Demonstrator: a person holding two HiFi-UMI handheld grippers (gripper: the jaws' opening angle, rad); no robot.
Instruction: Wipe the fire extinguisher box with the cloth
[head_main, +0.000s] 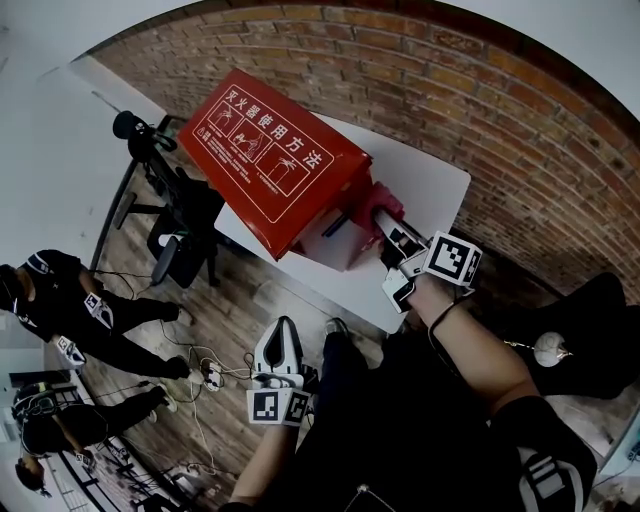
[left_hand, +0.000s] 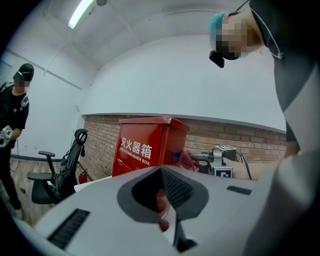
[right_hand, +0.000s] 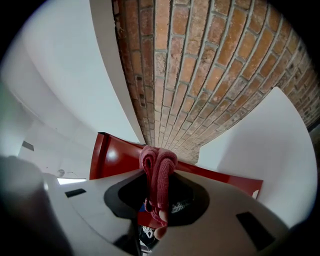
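While the left gripper (head_main: 282, 332) hangs low in front of the person's knees, its two fingers are pressed together with nothing between them, and it points at the wooden floor (head_main: 240, 300), well apart from the table.

Further forward, the right gripper (head_main: 388, 232) pinches a folded pink cloth (head_main: 386, 199). In the right gripper view the cloth bulges out past the jaw tips in two rolled lobes. The cloth touches the side of the red fire extinguisher box (head_main: 265, 150), at the corner nearest the person.

That box stands upright on a white table (head_main: 430, 185). Its top face carries white Chinese characters and pictograms, and its front reads "FIRE EXTINGUISHER BOX" in the left gripper view. The box is shut, so its contents are hidden.

Left of the table is a black office chair (head_main: 180, 235), with cables (head_main: 205, 375) trailing on the floor beside it. Beyond the chair, two people in black (head_main: 90, 310) are at the left edge. A brick wall (head_main: 450, 80) runs behind the table.
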